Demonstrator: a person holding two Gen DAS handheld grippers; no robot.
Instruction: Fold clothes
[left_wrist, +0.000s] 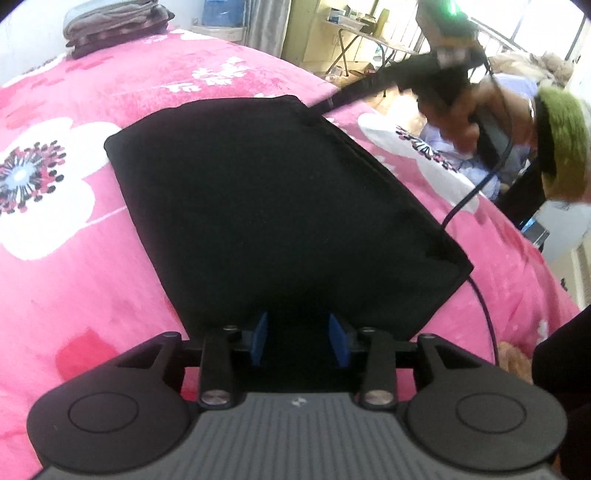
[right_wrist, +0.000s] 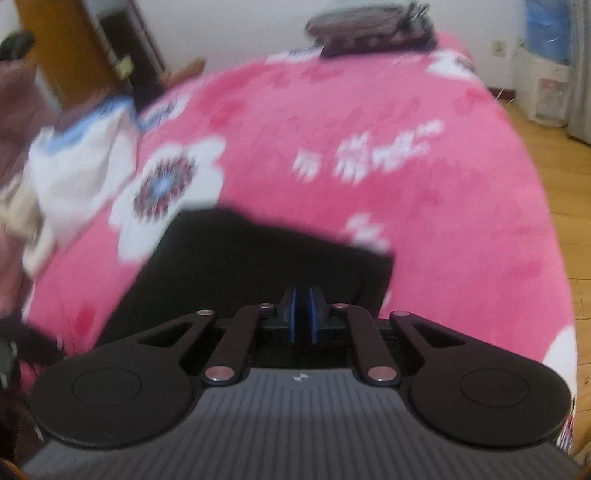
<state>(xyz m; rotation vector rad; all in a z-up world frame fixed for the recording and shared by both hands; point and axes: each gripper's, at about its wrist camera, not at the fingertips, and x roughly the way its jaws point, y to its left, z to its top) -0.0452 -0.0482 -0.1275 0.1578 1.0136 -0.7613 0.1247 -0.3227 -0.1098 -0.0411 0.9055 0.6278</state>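
Between my left gripper's (left_wrist: 301, 338) blue fingers (left_wrist: 260, 338), standing part open, I see only the near edge of the black garment (left_wrist: 266, 206); they don't pinch it. My right gripper (right_wrist: 303, 317) is nearly closed above the cloth; whether it nips fabric I cannot tell. The garment lies folded into a flat, smooth rectangle on the pink flowered bed (left_wrist: 110, 92).

Black tool (left_wrist: 301, 338), 2 blue pads (left_wrist: 260, 338), perhaps ribbed grey body.
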